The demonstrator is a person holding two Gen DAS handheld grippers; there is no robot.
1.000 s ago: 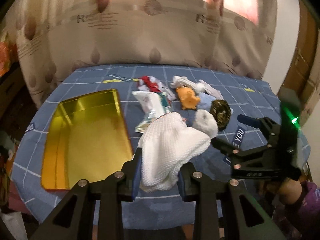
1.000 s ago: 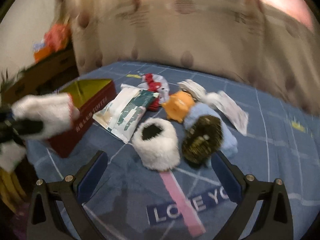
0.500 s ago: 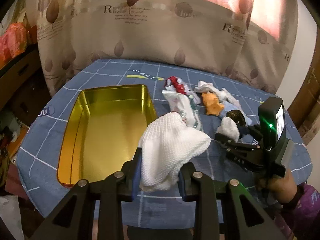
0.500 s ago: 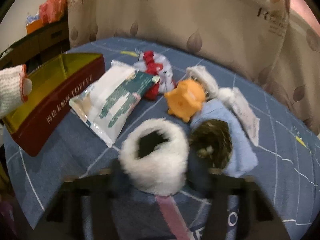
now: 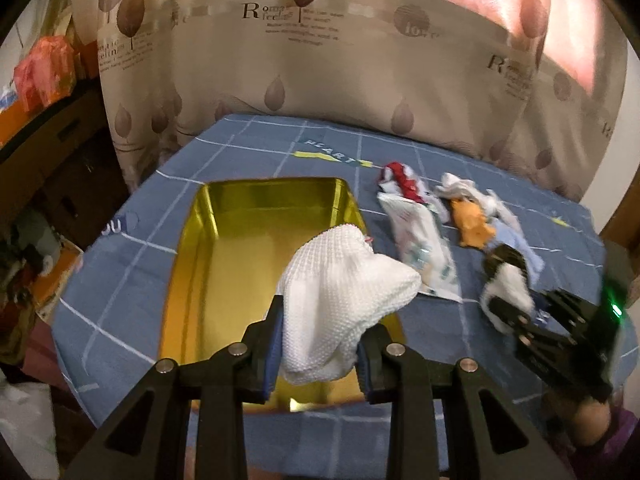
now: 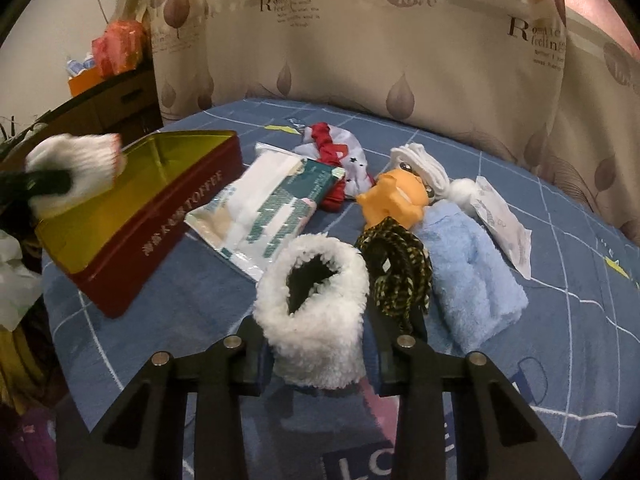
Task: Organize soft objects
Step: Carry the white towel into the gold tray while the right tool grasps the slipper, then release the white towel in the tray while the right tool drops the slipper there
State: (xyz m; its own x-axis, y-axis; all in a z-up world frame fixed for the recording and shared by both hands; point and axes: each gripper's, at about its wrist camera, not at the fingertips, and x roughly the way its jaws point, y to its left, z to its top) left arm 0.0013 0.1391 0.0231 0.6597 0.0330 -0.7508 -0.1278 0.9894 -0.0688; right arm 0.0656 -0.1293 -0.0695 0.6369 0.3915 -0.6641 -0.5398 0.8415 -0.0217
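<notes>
A blue grid-printed cloth (image 6: pixel 560 320) covers the table, backed by a beige leaf-patterned curtain (image 5: pixel 360 60); a dark cabinet bearing orange bags (image 6: pixel 116 46) stands to one side. The red-walled, gold-lined tin (image 5: pixel 248 248) lies open and, as far as visible, holds nothing, so sorting appears barely begun. The left gripper (image 5: pixel 318 344) is clenched on a white knitted glove (image 5: pixel 344 280), held above the tin's near end. The right gripper (image 6: pixel 320 354), its jaws having just been closing, grasps a white fluffy cuff (image 6: pixel 316 308) resting on the cloth, just beside a dark speckled scrunchie (image 6: pixel 396 268). Left on the cloth: a tissue packet (image 6: pixel 272 208), a red-and-white fabric piece (image 6: pixel 336 152), an orange toy (image 6: pixel 392 200), a light blue towel (image 6: pixel 472 276), a white cord bundle (image 6: pixel 424 164) and a clear sachet (image 6: pixel 504 224)
</notes>
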